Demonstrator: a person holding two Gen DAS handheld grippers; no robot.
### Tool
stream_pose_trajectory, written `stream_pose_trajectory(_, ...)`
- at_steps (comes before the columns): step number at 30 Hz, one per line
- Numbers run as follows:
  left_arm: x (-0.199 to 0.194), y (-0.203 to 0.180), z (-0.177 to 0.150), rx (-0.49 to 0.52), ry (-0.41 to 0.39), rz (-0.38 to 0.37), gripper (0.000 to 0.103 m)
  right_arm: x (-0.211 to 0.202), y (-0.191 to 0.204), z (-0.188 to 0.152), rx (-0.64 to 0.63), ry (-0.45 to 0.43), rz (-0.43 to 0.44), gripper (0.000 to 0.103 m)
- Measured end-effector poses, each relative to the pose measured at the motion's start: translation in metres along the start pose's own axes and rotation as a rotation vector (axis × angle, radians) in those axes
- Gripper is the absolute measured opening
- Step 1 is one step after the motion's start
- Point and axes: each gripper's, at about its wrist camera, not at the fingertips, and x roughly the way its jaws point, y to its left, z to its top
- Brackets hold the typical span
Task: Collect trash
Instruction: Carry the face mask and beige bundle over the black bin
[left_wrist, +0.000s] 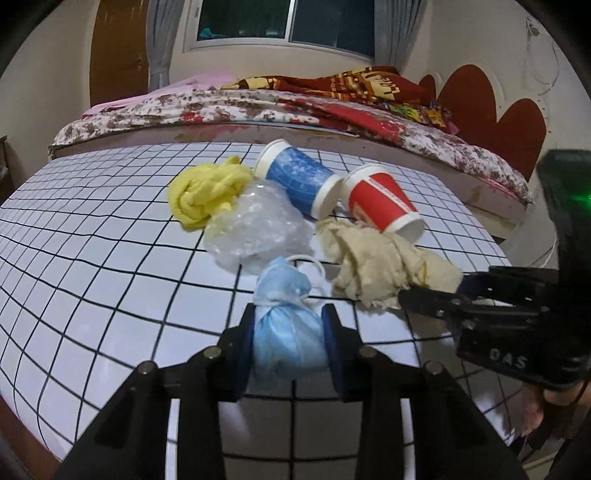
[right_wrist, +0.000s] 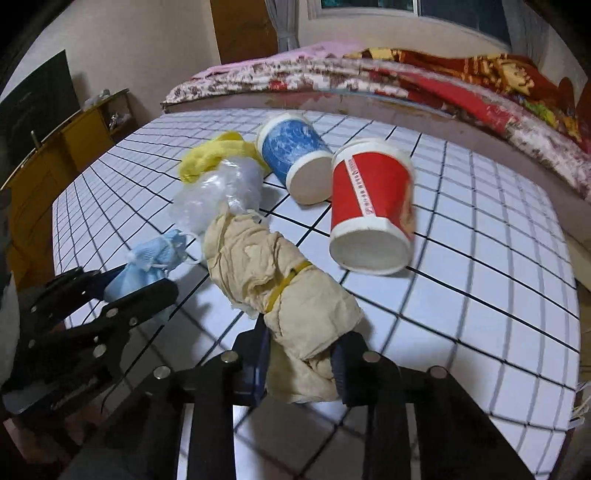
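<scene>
The left gripper (left_wrist: 291, 341) squeezes the blue mask (left_wrist: 286, 325). The right gripper (right_wrist: 301, 363) squeezes the tan rag (right_wrist: 273, 273) beside it. Both cups, the yellow cloth and the plastic bag lie behind the mask, not picked up yet.

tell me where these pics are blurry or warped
Left wrist view: grid lines on the table bow from the fisheye lens, corners go dark, and the right tongs look slightly smeared. Right wrist view: same bowing, and the red cup is motion-blurred along its right edge.
</scene>
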Motion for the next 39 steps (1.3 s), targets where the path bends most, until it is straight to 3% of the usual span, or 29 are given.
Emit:
stream_pose_trajectory(26, -0.046, -0.100, -0.036, 0.118, -0.026, -0.136, 0.030, -0.178, -0.104, -0.114, 0.258, -0.114, -0.185, 0.031)
stream_pose_trajectory(39, -0.063, -0.164, -0.044, 0.196, -0.035, -0.211, 0.030, -0.223, -0.136, -0.167, 0.326, -0.123, -0.273, 0.031)
